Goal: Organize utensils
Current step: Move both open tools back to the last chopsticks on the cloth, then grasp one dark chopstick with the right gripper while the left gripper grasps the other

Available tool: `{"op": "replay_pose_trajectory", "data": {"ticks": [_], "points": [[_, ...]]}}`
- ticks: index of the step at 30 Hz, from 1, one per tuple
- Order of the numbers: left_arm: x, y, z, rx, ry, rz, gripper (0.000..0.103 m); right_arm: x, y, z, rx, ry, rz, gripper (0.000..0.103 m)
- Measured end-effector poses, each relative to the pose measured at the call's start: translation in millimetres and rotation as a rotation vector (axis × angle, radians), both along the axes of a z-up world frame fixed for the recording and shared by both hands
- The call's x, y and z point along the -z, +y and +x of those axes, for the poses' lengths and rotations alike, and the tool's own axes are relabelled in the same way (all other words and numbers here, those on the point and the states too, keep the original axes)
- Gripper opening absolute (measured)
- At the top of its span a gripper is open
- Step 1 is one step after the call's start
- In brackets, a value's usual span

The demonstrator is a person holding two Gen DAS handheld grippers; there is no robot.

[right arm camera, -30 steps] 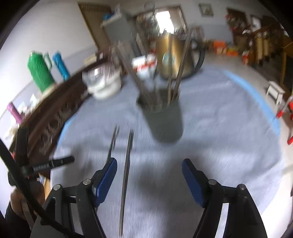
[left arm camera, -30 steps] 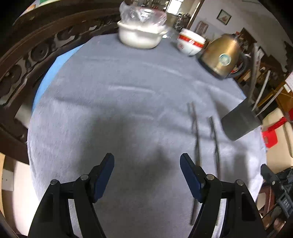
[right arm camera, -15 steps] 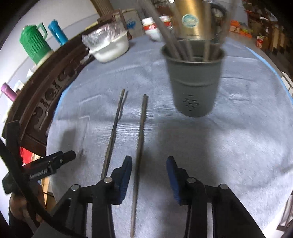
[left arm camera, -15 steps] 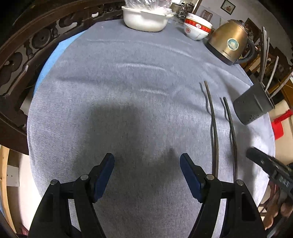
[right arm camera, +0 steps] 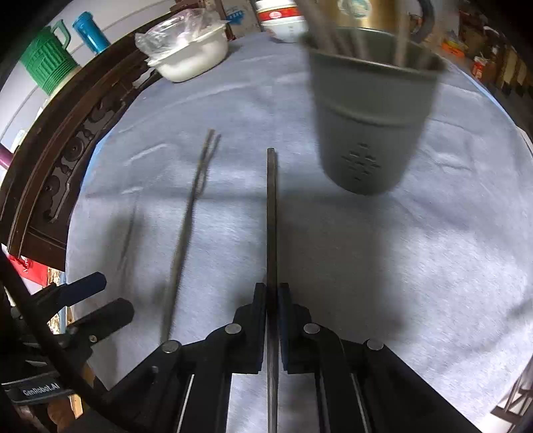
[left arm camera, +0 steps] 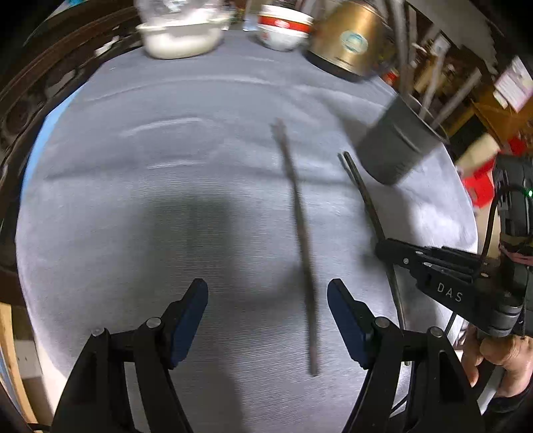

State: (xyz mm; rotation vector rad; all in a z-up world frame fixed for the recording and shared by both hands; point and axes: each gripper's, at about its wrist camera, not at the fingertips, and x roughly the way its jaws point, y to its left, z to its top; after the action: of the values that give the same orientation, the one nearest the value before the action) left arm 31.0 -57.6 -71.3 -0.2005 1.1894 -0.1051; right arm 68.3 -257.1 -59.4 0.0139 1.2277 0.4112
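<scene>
Two long dark chopsticks lie on the grey cloth. My right gripper [right arm camera: 272, 301] is shut on the right chopstick [right arm camera: 271, 213], which runs forward between its pads toward the grey utensil cup [right arm camera: 369, 113]; the cup holds several utensils. The other chopstick [right arm camera: 190, 216] lies free to its left. In the left wrist view my left gripper [left arm camera: 267, 299] is open and empty just above the cloth, with the free chopstick [left arm camera: 301, 239] between its fingers nearer the right one. The right gripper [left arm camera: 433, 266], the held chopstick [left arm camera: 361, 186] and the cup [left arm camera: 396, 143] are at the right there.
At the back of the round table stand a white covered dish [left arm camera: 181, 36], a red-and-white bowl [left arm camera: 283, 31] and a brass kettle [left arm camera: 349, 43]. A carved dark wooden rail [right arm camera: 66, 140] curves along the left edge. Green and blue flasks [right arm camera: 50, 63] stand behind it.
My right gripper has closed from partly open onto the right chopstick. My left gripper has shifted right, so the free chopstick now lies between its fingers.
</scene>
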Motion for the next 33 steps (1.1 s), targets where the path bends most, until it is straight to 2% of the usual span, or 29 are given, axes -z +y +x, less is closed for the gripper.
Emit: {"op": "replay_pose_trajectory", "data": {"ticks": [4, 5, 6, 8, 9, 10, 12, 18, 20, 21, 23, 24, 26, 28, 33], "points": [[8.5, -20.3, 9.6, 0.042, 0.042, 0.038, 0.075, 1.0, -15.5, -1.9, 0.003, 0.014, 0.017, 0.009], [11.8, -22.5, 11.0, 0.049, 0.056, 0.050, 0.071, 1.5, -17.5, -1.8, 0.003, 0.017, 0.026, 0.009], [16.1, -23.3, 12.5, 0.046, 0.077, 0.073, 0.063, -0.1, -18.1, -1.2, 0.003, 0.018, 0.030, 0.009], [13.5, -26.4, 12.8, 0.052, 0.061, 0.149, 0.018, -0.3, -17.2, -0.2, 0.001, 0.016, 0.038, 0.009], [13.2, -23.2, 11.8, 0.049, 0.066, 0.177, 0.010, -0.2, -18.7, -0.2, 0.001, 0.017, 0.045, 0.009], [12.7, -18.5, 12.4, 0.048, 0.080, 0.166, 0.008, 0.1, -20.1, -0.1, 0.001, 0.018, 0.054, 0.009], [12.1, -9.8, 12.4, 0.053, 0.110, 0.131, 0.008, 1.9, -21.4, 1.0, -0.003, 0.020, 0.068, 0.009], [10.3, 11.4, -5.2, 0.070, 0.163, 0.120, 0.007, 3.9, -24.7, 1.7, -0.008, 0.023, 0.096, 0.009], [10.0, 15.5, -10.2, 0.053, 0.186, 0.087, 0.008, 3.7, -25.3, 1.6, -0.014, 0.026, 0.099, 0.009], [9.0, 16.4, -12.0, 0.057, 0.202, 0.060, 0.011, 3.5, -25.8, 2.1, -0.016, 0.031, 0.101, 0.010], [5.9, 14.9, -12.4, 0.082, 0.229, -0.008, 0.028, 3.7, -26.8, 4.3, -0.013, 0.048, 0.111, 0.010], [1.8, 14.0, -10.0, 0.084, 0.220, -0.020, 0.031, 3.9, -27.2, 6.1, -0.013, 0.061, 0.117, 0.010], [-8.8, 13.5, -0.4, 0.080, 0.187, -0.008, 0.041, 3.6, -27.5, 8.8, -0.010, 0.079, 0.117, 0.010], [-19.1, 16.3, 11.5, 0.055, 0.154, 0.007, 0.047, 0.9, -27.1, 12.3, 0.002, 0.073, 0.092, 0.011], [-12.4, 18.1, 48.1, 0.043, 0.186, 0.072, 0.047, -8.0, -20.8, 23.8, 0.004, 0.063, 0.061, 0.011]]}}
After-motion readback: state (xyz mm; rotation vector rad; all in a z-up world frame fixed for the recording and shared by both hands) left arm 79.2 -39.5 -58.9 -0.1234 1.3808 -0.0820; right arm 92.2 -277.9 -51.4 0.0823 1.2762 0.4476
